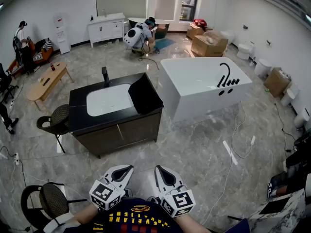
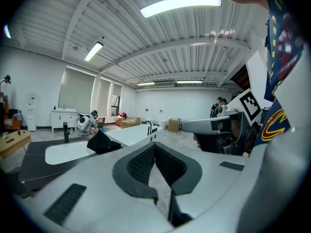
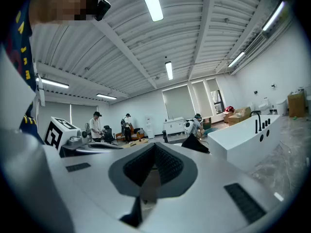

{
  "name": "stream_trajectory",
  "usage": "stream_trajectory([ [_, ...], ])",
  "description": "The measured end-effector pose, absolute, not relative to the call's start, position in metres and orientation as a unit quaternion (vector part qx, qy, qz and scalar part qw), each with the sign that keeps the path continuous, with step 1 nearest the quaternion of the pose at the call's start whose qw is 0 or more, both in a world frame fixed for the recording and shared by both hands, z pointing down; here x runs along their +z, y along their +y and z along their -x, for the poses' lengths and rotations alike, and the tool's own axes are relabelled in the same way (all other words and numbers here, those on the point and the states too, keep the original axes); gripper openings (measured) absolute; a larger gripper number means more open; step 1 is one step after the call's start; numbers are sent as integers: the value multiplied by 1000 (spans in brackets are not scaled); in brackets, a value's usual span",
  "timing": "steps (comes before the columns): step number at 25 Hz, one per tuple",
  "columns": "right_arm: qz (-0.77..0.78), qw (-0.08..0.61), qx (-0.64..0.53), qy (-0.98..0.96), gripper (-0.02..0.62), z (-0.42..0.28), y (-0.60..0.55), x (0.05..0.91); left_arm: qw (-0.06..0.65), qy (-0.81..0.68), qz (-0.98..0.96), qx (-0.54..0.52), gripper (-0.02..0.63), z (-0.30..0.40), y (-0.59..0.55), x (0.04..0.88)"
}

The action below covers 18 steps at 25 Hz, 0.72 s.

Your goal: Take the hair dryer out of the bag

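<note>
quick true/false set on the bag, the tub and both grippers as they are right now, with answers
1. The black bag lies on the vanity, right of its sink. True.
2. The left gripper is wide open. False: it is shut, with nothing in it.
3. The right gripper is shut and empty. True.
4. The bathtub stands left of the vanity. False: it stands to its right.

Big showroom: grey marble floor [image 1: 194, 149], white walls, strip lights overhead, black vanity [image 1: 114, 111], white bathtub [image 1: 204, 84], wicker chairs, cardboard boxes.
</note>
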State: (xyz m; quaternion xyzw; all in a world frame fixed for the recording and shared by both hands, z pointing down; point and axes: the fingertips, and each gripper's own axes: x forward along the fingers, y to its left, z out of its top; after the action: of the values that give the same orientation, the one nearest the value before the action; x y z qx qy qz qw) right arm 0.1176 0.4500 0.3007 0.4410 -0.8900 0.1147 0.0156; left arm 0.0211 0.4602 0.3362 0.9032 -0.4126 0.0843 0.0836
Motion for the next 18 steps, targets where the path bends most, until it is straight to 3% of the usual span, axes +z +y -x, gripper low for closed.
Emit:
stream_trajectory([
  [18, -435, 8, 136, -890, 8, -135, 453, 315, 105, -414, -901, 81, 3, -41, 463, 343],
])
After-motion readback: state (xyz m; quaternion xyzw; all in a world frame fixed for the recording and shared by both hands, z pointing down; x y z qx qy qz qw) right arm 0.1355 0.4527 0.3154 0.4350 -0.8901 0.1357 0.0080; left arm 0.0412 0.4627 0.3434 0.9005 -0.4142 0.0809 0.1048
